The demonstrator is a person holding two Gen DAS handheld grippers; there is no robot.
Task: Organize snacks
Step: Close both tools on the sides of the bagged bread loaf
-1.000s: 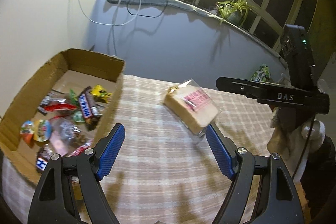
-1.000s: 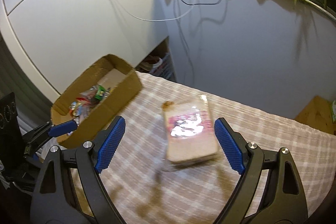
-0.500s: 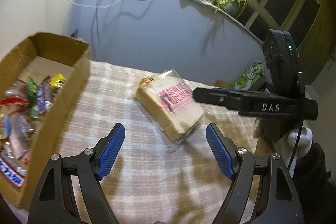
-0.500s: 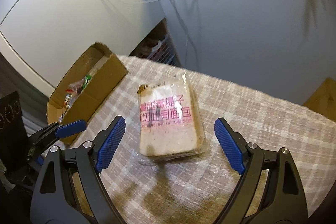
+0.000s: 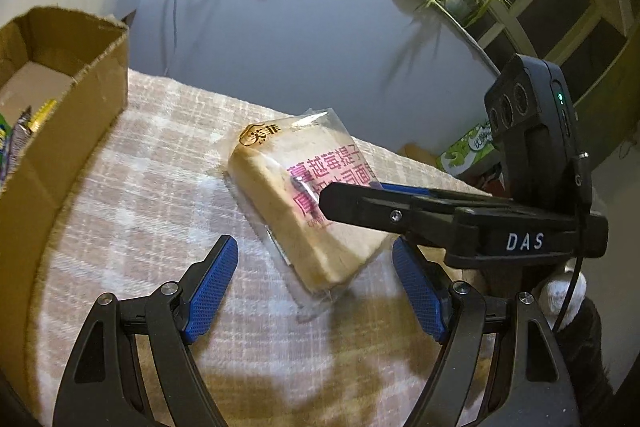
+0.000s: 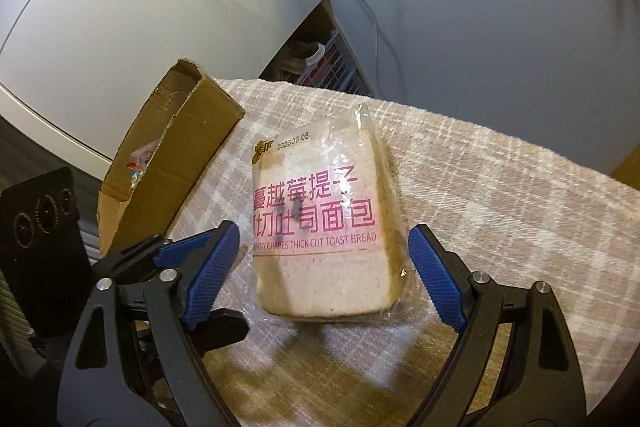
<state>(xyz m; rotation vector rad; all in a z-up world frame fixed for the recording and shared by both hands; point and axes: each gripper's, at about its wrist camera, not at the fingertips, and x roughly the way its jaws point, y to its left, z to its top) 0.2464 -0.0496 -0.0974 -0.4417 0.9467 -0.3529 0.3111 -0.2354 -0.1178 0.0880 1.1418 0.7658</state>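
Observation:
A clear-wrapped pack of thick cut toast bread (image 5: 288, 195) with pink print lies on the checked tablecloth (image 5: 132, 195); it also shows in the right wrist view (image 6: 324, 227). My left gripper (image 5: 316, 291) is open and empty, with the near end of the pack between its blue pads. My right gripper (image 6: 324, 267) is open, its pads on either side of the pack's near end, not touching it. In the left wrist view the right gripper's finger (image 5: 384, 207) reaches over the pack from the right.
A cardboard box (image 5: 60, 95) holding several wrapped snacks stands at the left of the table; it also shows in the right wrist view (image 6: 172, 163). A green packet (image 5: 468, 151) lies at the far right. A grey wall stands behind the table.
Both grippers have moved closer to the bread pack, which now sits between the pads of each. The box has slid toward the left edge of both views. Both stay open.

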